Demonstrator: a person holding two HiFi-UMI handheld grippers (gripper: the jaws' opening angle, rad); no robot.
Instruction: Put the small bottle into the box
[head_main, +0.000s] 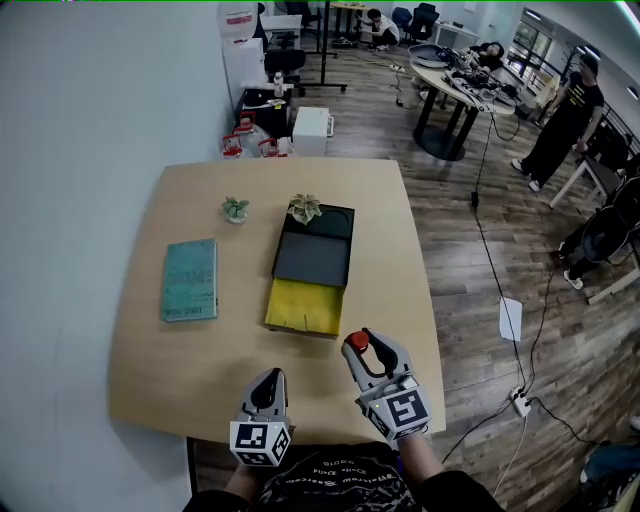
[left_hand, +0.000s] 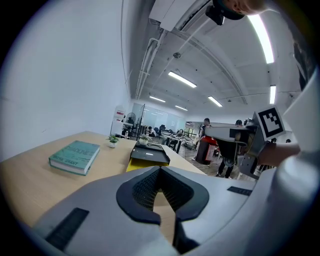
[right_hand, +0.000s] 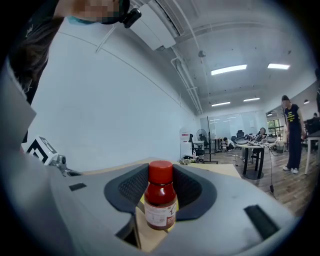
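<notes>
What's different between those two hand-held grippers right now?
The right gripper clamps the small bottle, red cap up, between its jaws; the left gripper holds nothing, its jaws closed together. The right gripper reaches farther over the table toward the box than the left gripper. Both are grey and carry a marker cube.

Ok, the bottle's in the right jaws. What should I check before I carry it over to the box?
1. Grip: the small bottle sits cap up between the right gripper jaws: ok.
2. Target: the box has its yellow tray open and bare: ok.
3. Route: nothing lies between bottle and box: ok.
4. Other hand: the left gripper is empty and beside the route: ok.
5. Far end: whether the plant stands on the box or behind it: cannot tell.
</notes>
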